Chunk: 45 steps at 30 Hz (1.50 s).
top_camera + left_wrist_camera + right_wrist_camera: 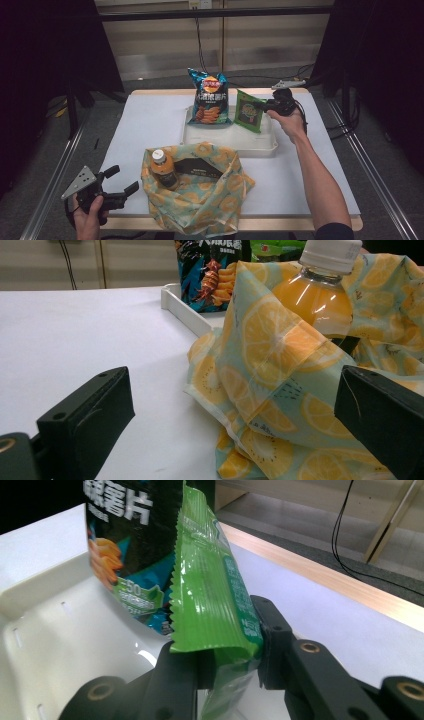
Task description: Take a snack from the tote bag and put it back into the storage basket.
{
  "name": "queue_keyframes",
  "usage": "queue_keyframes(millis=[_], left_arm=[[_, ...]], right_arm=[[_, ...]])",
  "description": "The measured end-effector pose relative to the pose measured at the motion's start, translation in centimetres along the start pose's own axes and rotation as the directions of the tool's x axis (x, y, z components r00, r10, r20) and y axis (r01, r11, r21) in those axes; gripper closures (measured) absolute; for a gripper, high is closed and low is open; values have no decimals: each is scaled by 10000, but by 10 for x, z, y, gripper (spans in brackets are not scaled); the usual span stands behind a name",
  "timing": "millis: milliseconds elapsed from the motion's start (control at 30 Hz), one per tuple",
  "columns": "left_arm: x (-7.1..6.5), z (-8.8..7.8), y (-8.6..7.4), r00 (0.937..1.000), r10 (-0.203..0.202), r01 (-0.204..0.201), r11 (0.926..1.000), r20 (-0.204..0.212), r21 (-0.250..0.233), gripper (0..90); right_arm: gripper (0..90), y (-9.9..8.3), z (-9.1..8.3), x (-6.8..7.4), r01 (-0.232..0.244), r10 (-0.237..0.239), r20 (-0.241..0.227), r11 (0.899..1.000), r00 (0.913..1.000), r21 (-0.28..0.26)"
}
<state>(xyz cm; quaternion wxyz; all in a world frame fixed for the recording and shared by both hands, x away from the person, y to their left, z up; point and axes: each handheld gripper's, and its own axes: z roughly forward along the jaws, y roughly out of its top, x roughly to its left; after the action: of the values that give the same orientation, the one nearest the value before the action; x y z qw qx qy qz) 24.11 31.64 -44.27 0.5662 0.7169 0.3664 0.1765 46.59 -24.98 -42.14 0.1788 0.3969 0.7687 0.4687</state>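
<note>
A flat green foil snack packet (215, 600) is clamped between the jaws of the right tongs (266, 105), gripped by its lower end with its crimped, saw-toothed seam standing upright, as is seen in the right gripper view. In the high view the packet (248, 111) is held over the right end of a shallow white plastic tray (227, 141), which sits on the far half of the white desk (145, 125), close to the far edge. A tall dark blue crisp bag (209, 97) is stood at the tray's far left part, just beside the green packet; whether the two touch cannot be told. The tray's near half is left bare, and open desk surface is seen between the tray's right rim and the right edge of the desk. A cloth bag printed with orange slices (200, 192) is set at the middle of the near edge, its mouth open, with an orange juice bottle with a white cap (163, 168) standing upright in its left side and a dark flat box (197, 167) lying beside it. The left tongs (120, 185) are held apart at the near left corner, with nothing between the jaws, just beside the cloth bag's left edge. A wide stretch of bare desk is left along the left side.
</note>
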Motion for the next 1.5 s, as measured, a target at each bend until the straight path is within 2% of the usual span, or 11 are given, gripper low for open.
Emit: queue_keyframes(millis=[133,367,400,467,667,767,833,1233,1333,1467,1500], left_arm=[[1,-1,0,9998,203,-203,9997,6,156,21],[0,0,0,10000,12,-12,10000,87,-4,21],[2,-1,1,9996,254,-256,9995,86,165,21],[0,-1,0,10000,29,-29,10000,-20,26,21],[0,-1,1,10000,41,-41,10000,47,-37,21],[0,-1,0,10000,-55,55,9999,27,-90,21],[0,-1,0,10000,-34,34,9999,36,-97,21],[0,0,0,10000,48,-48,10000,57,35,21],[1,-1,1,9998,214,-215,9997,8,141,21],[0,0,1,9999,168,-169,9998,36,95,21],[-1,0,1,9999,159,-159,9998,20,117,21]], right_arm=[[725,-1,5,-3,-111,112,133,9999,9998,-72],[724,7,8,-7,-5,2,314,10000,9995,94],[723,7,9,-8,-42,39,328,9999,9995,97],[711,6,11,-11,-157,151,471,9998,9988,133],[667,0,17,-15,-299,285,646,9993,9975,206],[626,0,17,-18,-388,368,766,9989,9964,249],[521,-1,16,-22,-604,581,928,9979,9940,221],[309,-3,-1,-32,-1103,1114,1333,9938,9848,-160],[334,1,-9,-25,-1064,1112,1189,9932,9867,-463],[529,2,-16,-8,-703,741,733,9962,9946,-523],[606,0,-17,-5,-787,815,543,9955,9952,-524]])
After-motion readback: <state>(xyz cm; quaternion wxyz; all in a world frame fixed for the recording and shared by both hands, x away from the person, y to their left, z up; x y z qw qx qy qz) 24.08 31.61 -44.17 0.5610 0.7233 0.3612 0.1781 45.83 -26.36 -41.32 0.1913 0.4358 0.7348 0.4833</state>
